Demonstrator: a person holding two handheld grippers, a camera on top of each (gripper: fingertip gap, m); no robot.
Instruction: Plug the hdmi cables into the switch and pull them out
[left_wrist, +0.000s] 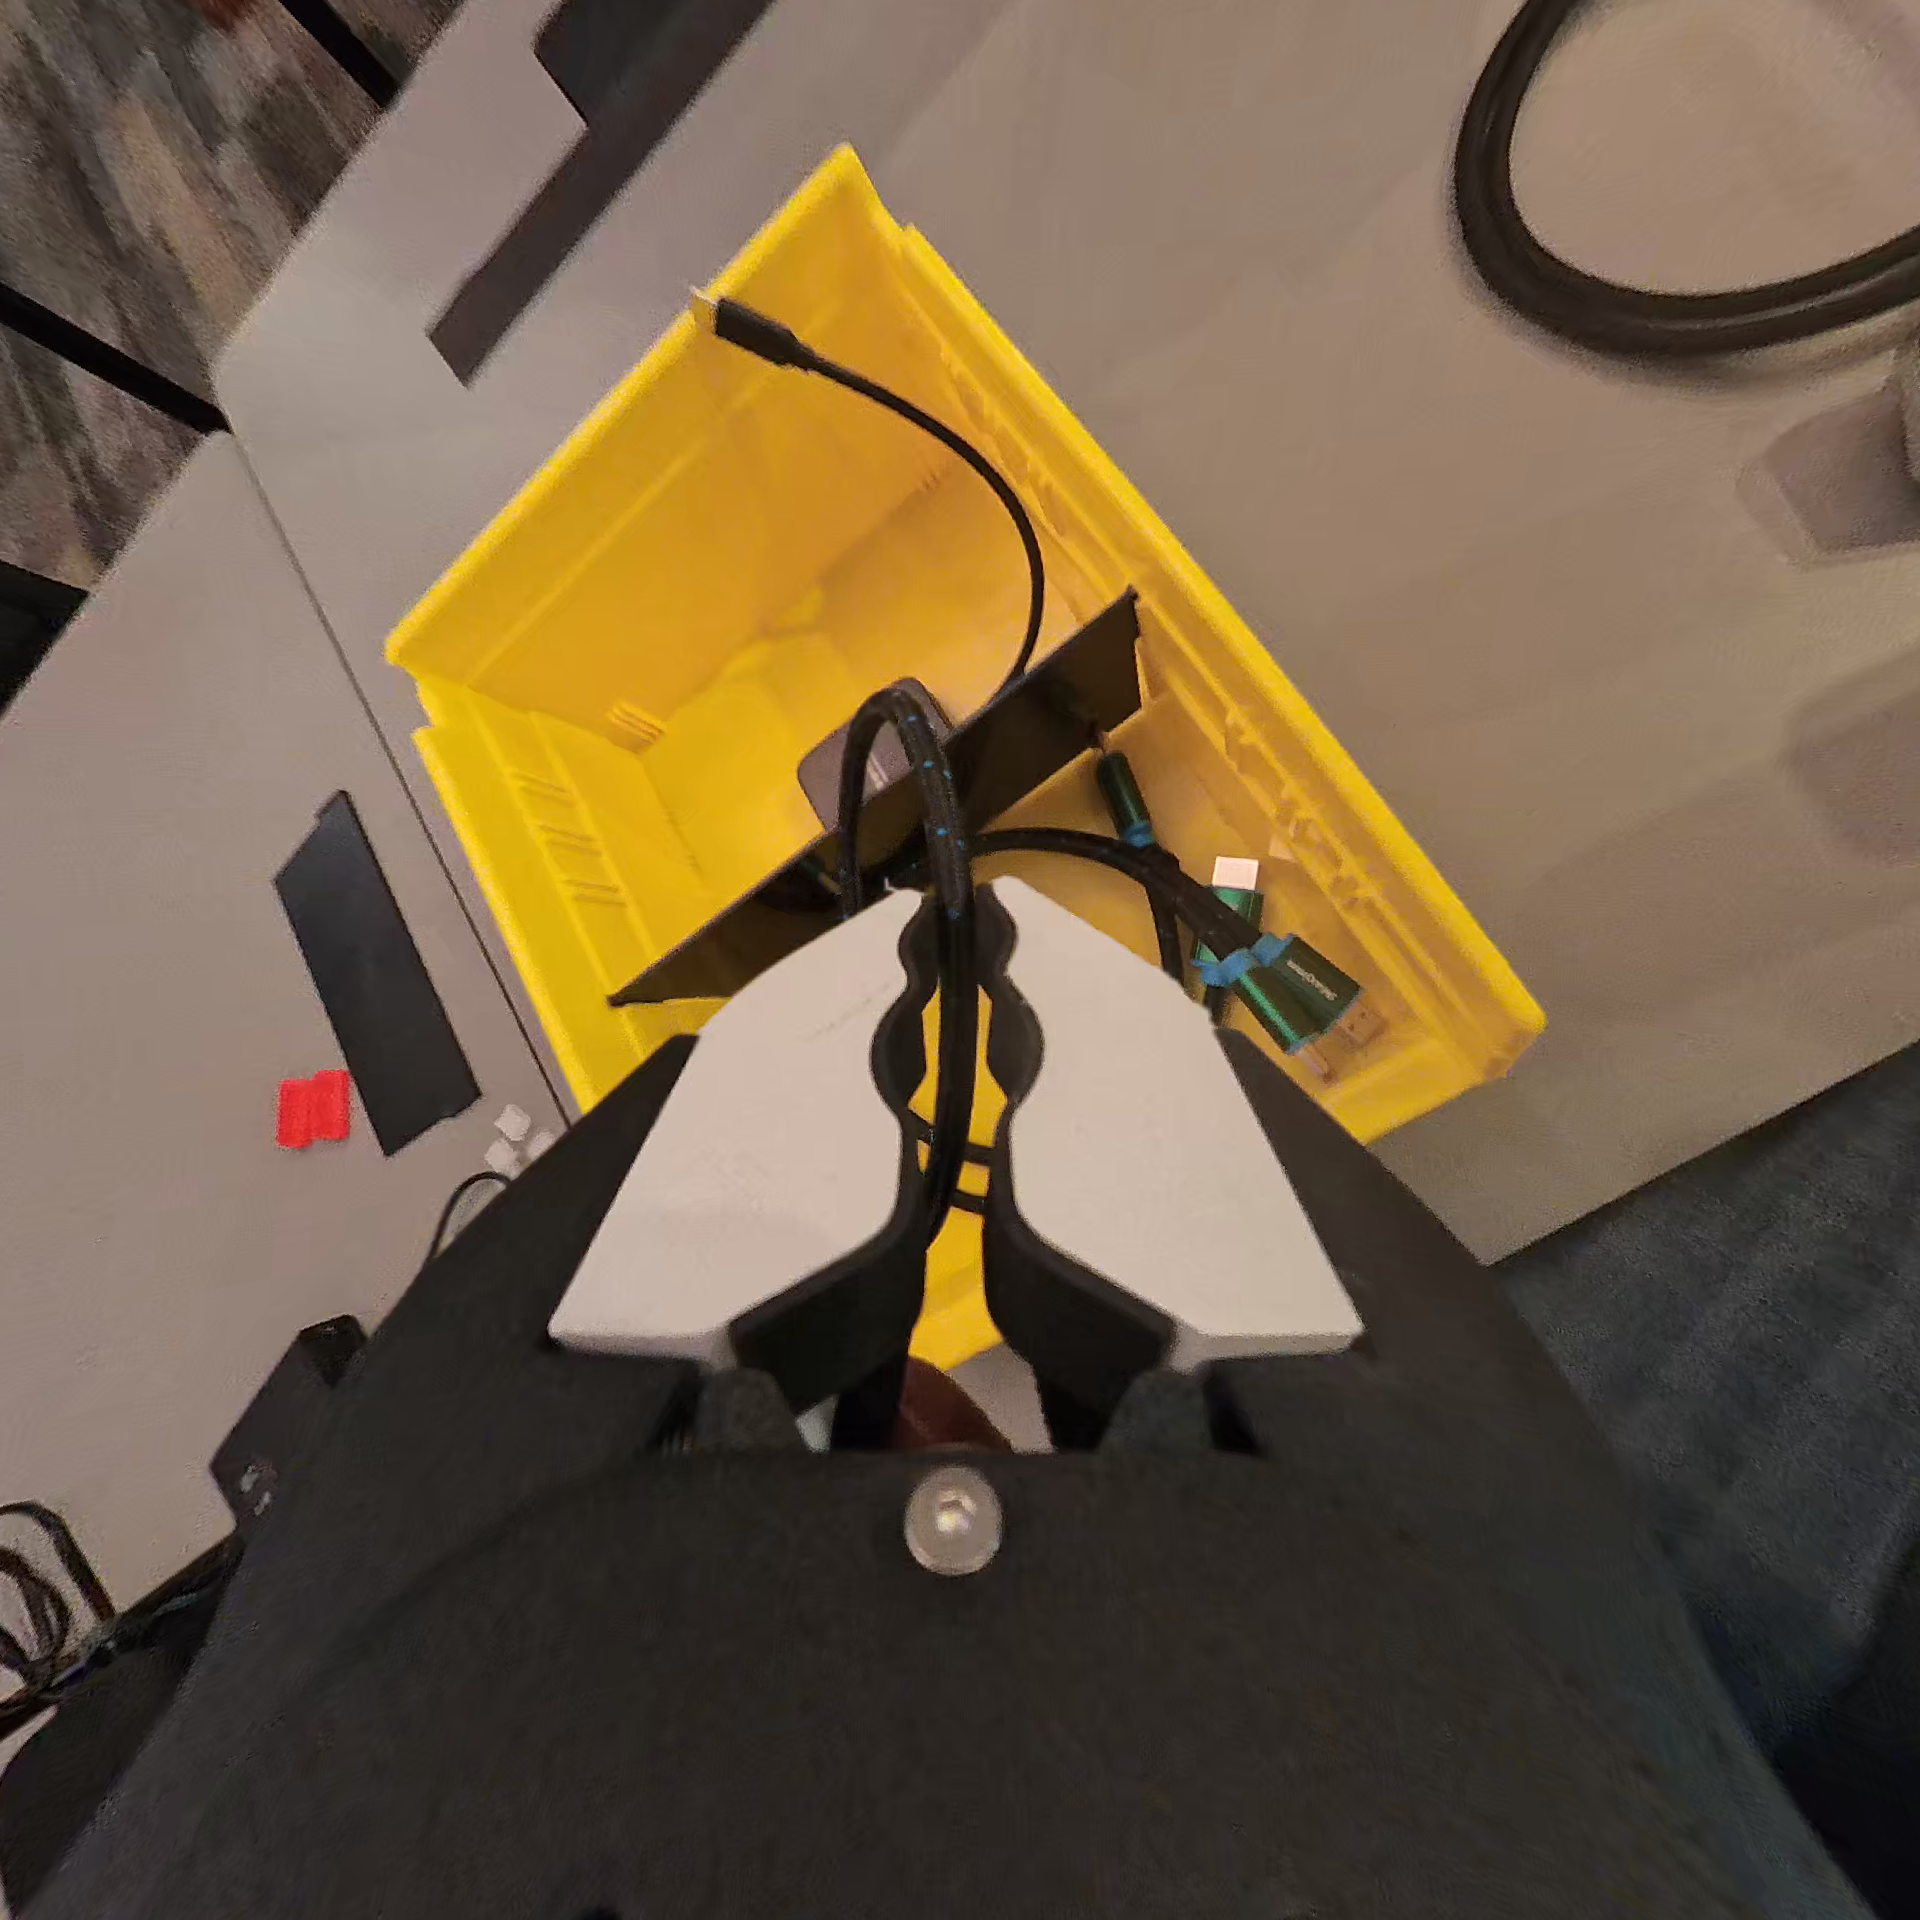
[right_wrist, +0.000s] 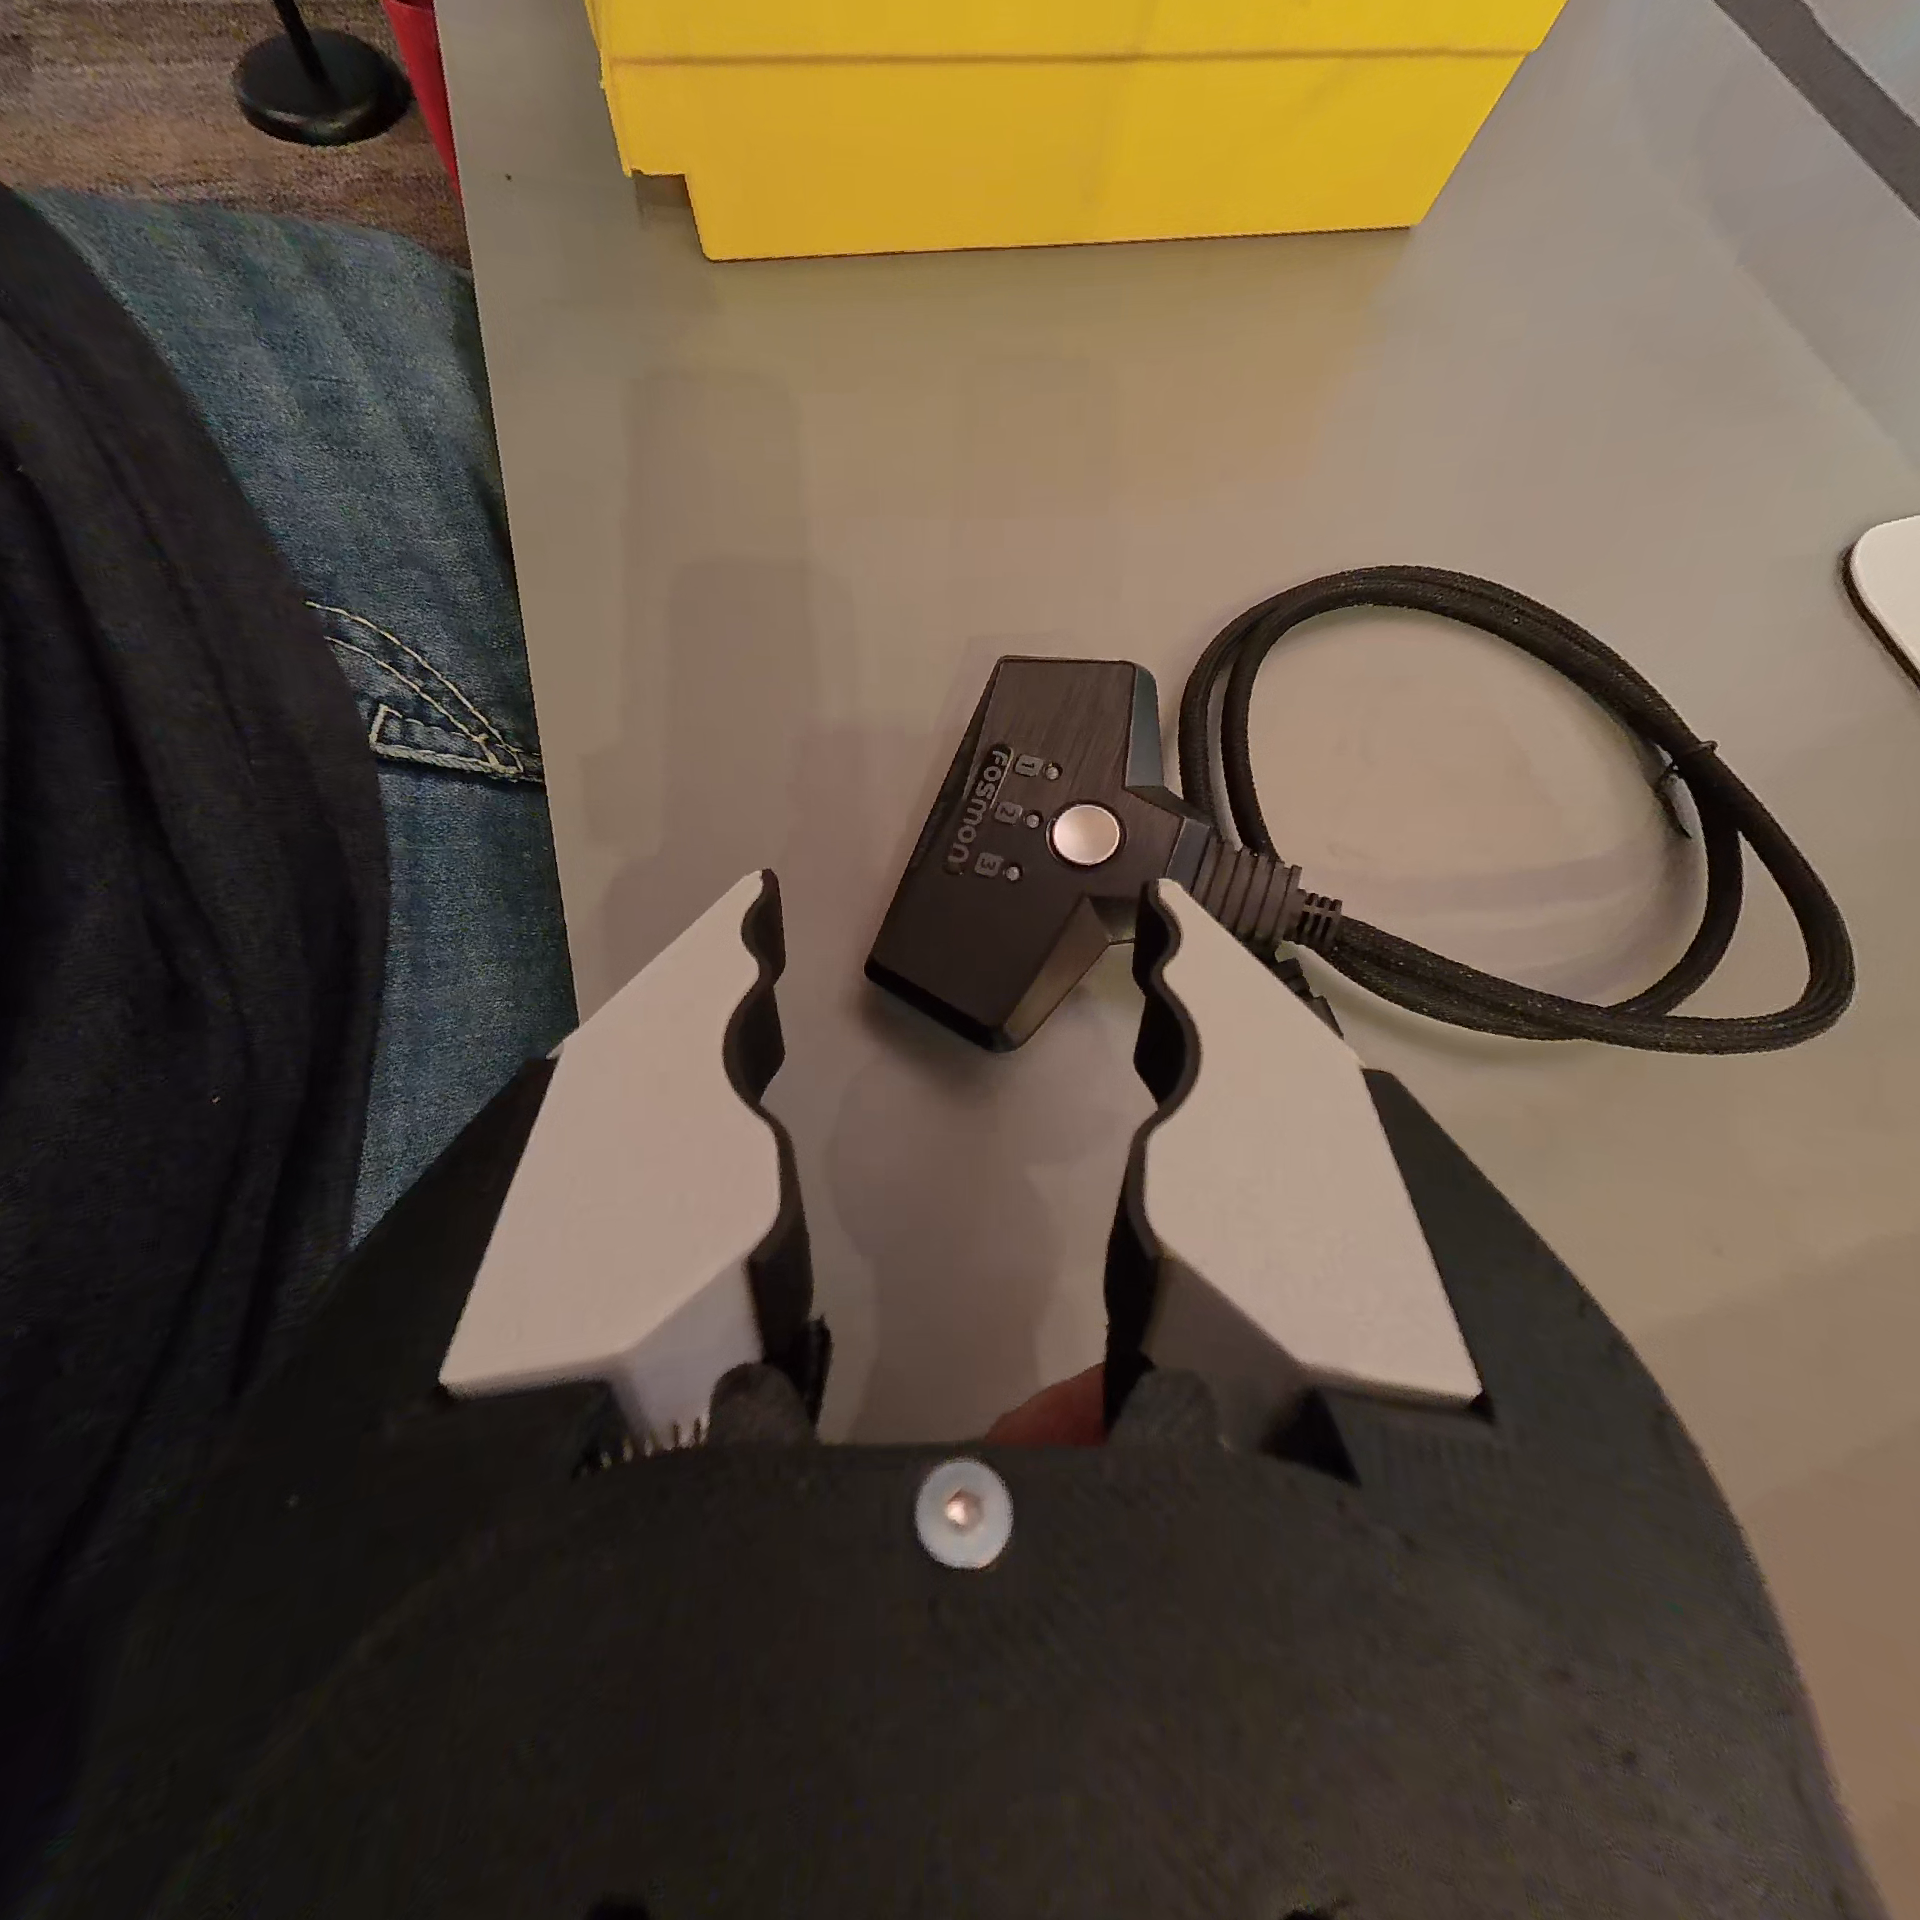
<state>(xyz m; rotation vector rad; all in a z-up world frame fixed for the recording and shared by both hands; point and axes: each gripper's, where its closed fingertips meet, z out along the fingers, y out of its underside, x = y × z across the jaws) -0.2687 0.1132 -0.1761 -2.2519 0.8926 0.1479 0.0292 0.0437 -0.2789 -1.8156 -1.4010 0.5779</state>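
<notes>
In the left wrist view my left gripper is shut on a black braided HDMI cable with blue flecks, held above a yellow bin. Its green-shelled plugs hang in the bin's near compartment, behind a black divider. A thinner black cable and a grey device lie in the far compartment. In the right wrist view my right gripper is open and empty just above the grey table. The black HDMI switch with a round button lies just past the fingertips, its braided cord coiled to the right.
The yellow bin stands at the far end of the table in the right wrist view. A person's jeans and dark shirt are at the left table edge. A white object sits at the far right. A red piece and black strips lie left of the bin. Some 35 cm of space lies between my two pairs of fingers. About 30 cm separates my right fingertips from the white object.
</notes>
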